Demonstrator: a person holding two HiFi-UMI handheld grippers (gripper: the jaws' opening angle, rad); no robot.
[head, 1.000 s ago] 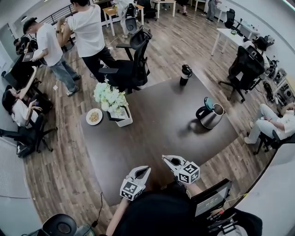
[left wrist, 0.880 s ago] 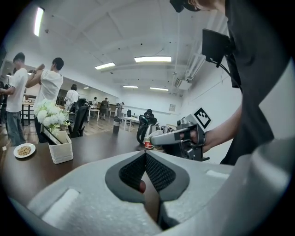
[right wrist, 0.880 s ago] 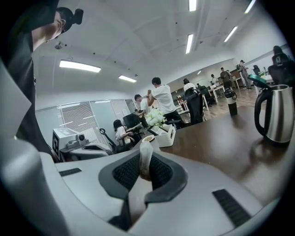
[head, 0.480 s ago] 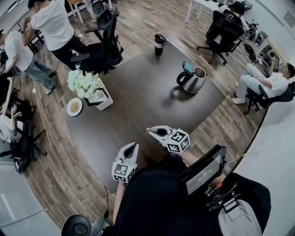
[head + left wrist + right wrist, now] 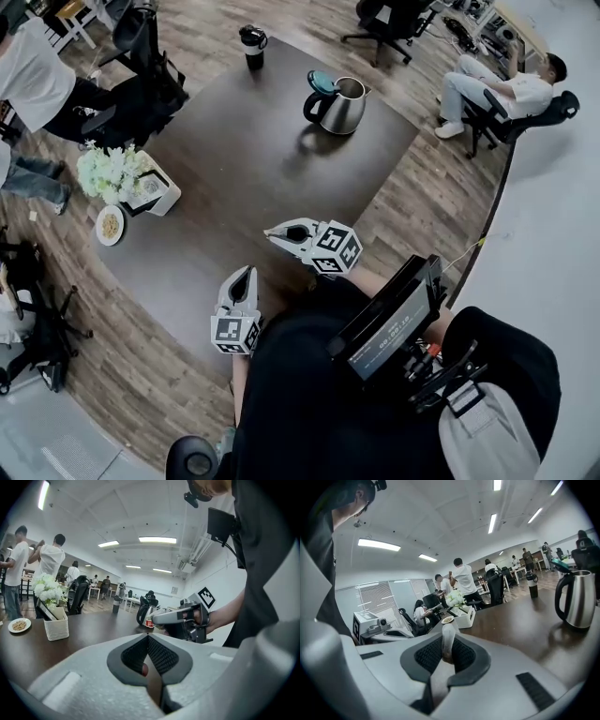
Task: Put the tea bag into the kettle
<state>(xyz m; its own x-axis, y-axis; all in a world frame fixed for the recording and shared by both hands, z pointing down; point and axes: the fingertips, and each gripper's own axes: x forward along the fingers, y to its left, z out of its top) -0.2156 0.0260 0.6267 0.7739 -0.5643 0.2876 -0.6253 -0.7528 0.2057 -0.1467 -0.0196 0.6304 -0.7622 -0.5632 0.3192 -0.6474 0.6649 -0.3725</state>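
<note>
Between the right gripper's (image 5: 278, 232) 2 jaws the tea bag (image 5: 447, 637) is pinched upright, ready for carrying. The kettle (image 5: 339, 101) stands well apart across the table (image 5: 234, 169), lid up to receive it. The left gripper (image 5: 246, 274) waits beside, jaws pressed together, seemingly empty.

No lettering, label or number is legible anywhere.

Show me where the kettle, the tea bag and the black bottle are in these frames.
kettle (image 5: 345, 105), head view, on its steel body.
tea bag (image 5: 448, 639), right gripper view, on the pale strip clamped between the jaws.
black bottle (image 5: 252, 54), head view, on its dark side.
</note>
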